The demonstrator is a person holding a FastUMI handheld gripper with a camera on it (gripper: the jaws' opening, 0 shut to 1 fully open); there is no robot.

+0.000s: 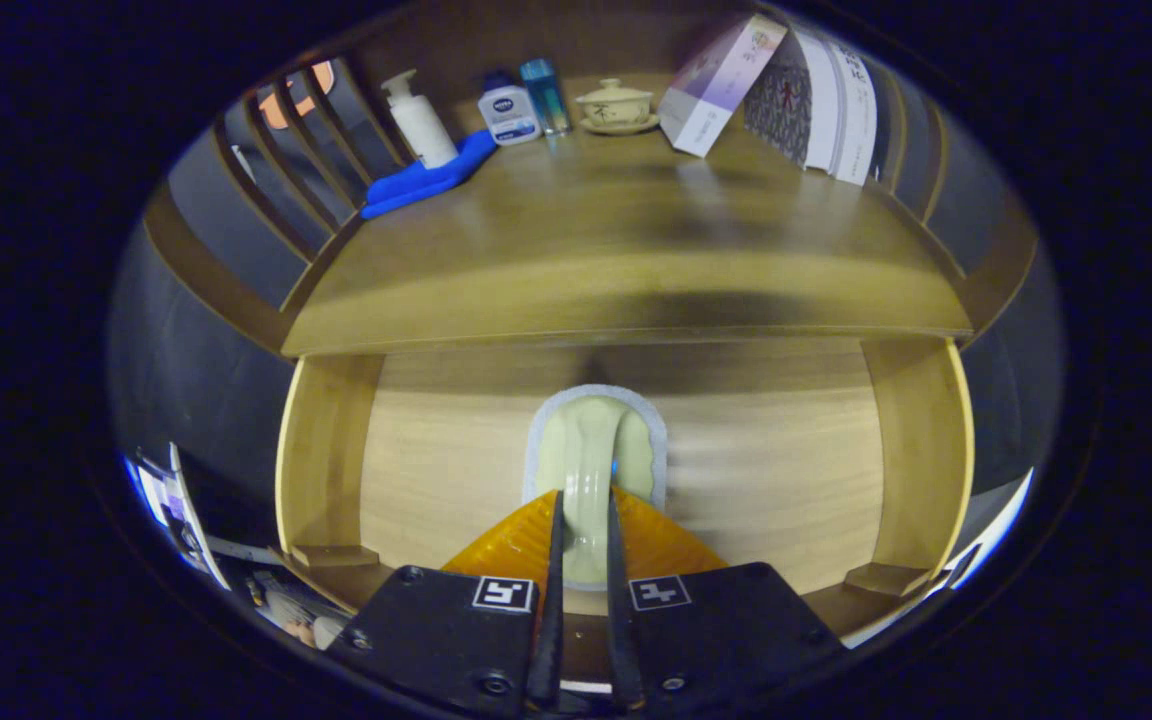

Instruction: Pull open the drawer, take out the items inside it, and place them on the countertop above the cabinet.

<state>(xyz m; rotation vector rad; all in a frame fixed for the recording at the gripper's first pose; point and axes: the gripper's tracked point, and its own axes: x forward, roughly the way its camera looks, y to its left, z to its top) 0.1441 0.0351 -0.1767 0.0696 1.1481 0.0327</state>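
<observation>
- Clearly, we saw the gripper (pixel 584 560) with its two fingers drawn close together, clamped on the pale green handle (pixel 586 470) of a brush-like item pressed between them.
- We found that item (pixel 636 450), with its grey-edged pad, lying over the light wooden floor of the open drawer (pixel 776 470), just ahead of the fingers.
- We noted the drawer pulled out below the countertop (pixel 626 260), its side walls standing to either side of the fingers.
- We saw, at the far back of the countertop, a white pump bottle (pixel 418 120) standing on a blue cloth (pixel 426 180).
- We counted beside it a small white bottle with a blue cap (pixel 507 112), a blue container (pixel 544 95) and a lidded teacup on a saucer (pixel 616 105).
- We saw a box (pixel 719 85) leaning tilted against upright books (pixel 826 105) on the far right.
</observation>
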